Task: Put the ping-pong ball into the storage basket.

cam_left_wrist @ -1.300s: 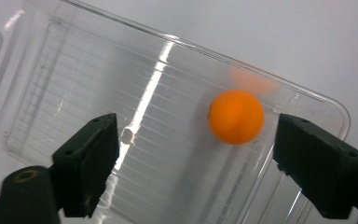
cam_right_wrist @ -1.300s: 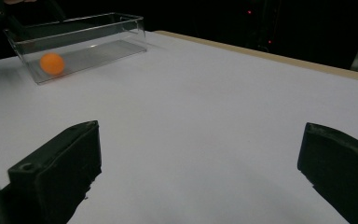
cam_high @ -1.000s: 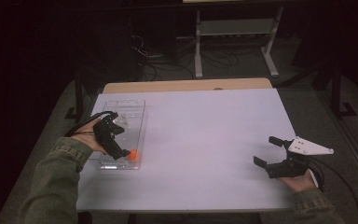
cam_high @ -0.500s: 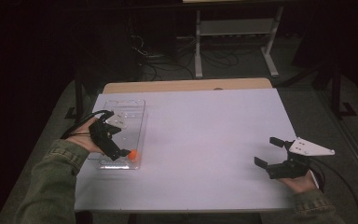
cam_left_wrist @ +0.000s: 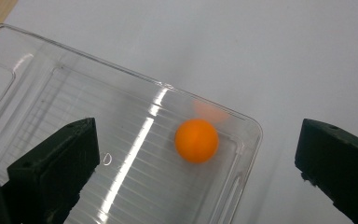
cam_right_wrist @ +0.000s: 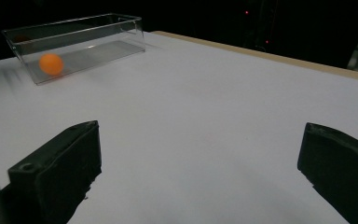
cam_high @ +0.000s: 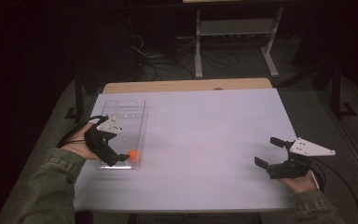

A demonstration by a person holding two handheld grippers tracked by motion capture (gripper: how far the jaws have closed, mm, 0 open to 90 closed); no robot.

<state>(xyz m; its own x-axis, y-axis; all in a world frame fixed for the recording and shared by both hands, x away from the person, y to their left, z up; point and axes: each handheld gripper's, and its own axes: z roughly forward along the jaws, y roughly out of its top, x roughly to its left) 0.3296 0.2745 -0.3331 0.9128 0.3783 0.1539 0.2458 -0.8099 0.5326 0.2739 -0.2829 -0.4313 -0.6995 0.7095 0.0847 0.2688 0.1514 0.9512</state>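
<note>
An orange ball point(cam_high: 133, 153) lies inside a clear plastic tray point(cam_high: 126, 109) at the table's left, in the tray's near corner. My left gripper point(cam_high: 116, 158) hovers over that end, open, with nothing between its jaws. In the left gripper view the ball point(cam_left_wrist: 196, 140) rests on the ribbed floor of the tray point(cam_left_wrist: 51, 93), below the open left gripper point(cam_left_wrist: 198, 133). My right gripper point(cam_high: 267, 151) is held low at the table's right front, open and empty. The right gripper point(cam_right_wrist: 200, 135) faces across the white tabletop toward the far-off tray point(cam_right_wrist: 98, 28) and ball point(cam_right_wrist: 51, 64).
The white table point(cam_high: 205, 130) has a wooden strip point(cam_high: 186, 86) along its far edge. A metal stand point(cam_high: 233, 32) and cables lie on the dark floor beyond. Cables trail from both grippers.
My left gripper has drawn back slightly to the left, away from the ball, which stays in the tray. The right gripper has hardly moved.
</note>
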